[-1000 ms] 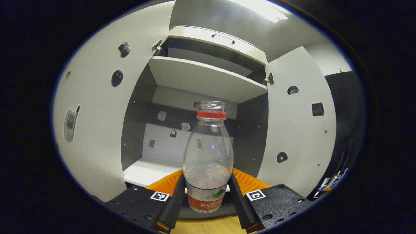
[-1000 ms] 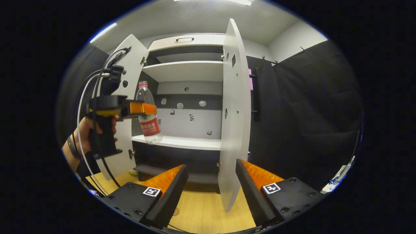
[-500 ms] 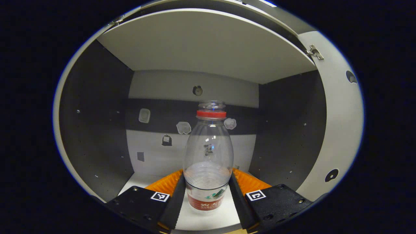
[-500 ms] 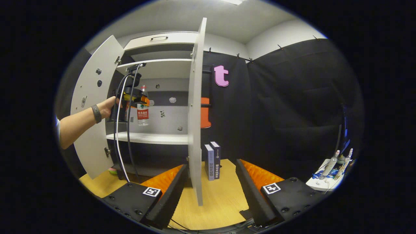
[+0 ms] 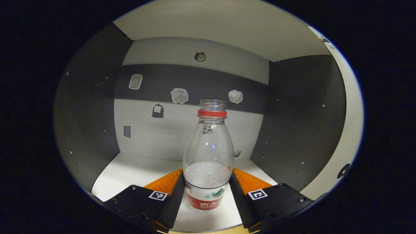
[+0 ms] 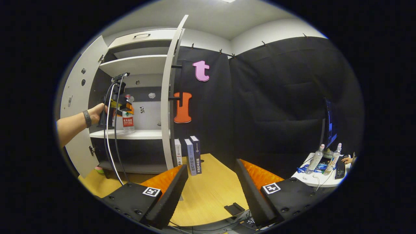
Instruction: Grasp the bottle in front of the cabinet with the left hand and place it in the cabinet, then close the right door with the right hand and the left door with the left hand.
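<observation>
- Clear plastic bottle with a red neck ring [image 5: 208,152] sits upright inside the white cabinet [image 6: 136,65], over its lower shelf [image 5: 130,170]
- left tool [image 5: 208,191] pinches its lower body
- right tool [image 6: 211,182] gapes wide, holding nothing

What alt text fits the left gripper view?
The left gripper holds a clear, uncapped bottle upright between its jaws, inside the cabinet over the white shelf. Small stickers dot the back wall.

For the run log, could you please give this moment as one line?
left gripper: shut on clear plastic bottle with red collar | bottle: over white cabinet shelf | right gripper: open, empty | white doors: open
</observation>
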A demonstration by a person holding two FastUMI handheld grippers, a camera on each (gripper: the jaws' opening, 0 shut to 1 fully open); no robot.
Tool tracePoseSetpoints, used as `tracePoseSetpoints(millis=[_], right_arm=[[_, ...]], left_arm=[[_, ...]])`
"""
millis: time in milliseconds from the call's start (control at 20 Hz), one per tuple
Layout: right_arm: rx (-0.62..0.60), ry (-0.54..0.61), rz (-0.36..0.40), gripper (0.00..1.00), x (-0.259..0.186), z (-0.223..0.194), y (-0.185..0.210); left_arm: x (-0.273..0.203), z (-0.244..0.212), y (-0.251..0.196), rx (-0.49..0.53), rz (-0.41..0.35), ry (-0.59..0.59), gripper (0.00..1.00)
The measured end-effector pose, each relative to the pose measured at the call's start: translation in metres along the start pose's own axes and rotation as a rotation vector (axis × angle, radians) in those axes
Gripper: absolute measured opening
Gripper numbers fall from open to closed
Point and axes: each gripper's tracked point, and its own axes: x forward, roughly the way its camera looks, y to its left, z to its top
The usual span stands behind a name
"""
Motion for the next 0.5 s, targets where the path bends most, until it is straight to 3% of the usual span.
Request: tracePoseSetpoints(millis=[100,150,300,500], right_arm=[[-0.006,-0.003,0.017,0.98,0.001,0.001,0.006],[-0.008,-0.005,0.026,0.98,0.001,0.002,0.008],[-0.008,0.001,0.055,0.98,-0.002,0.0,0.014],[-0.011,0.003,0.077,0.98,-0.005,-0.001,0.016]], left_arm=[[-0.002,0.003,0.003,-0.001,0.009,-0.025,0.84],[-0.004,0.002,0.002,-0.003,0.006,-0.034,0.94],[-0.015,0.014,-0.001,-0.009,-0.004,-0.076,0.95],[-0.048,0.057,-0.011,0.007,-0.017,-0.218,0.95]])
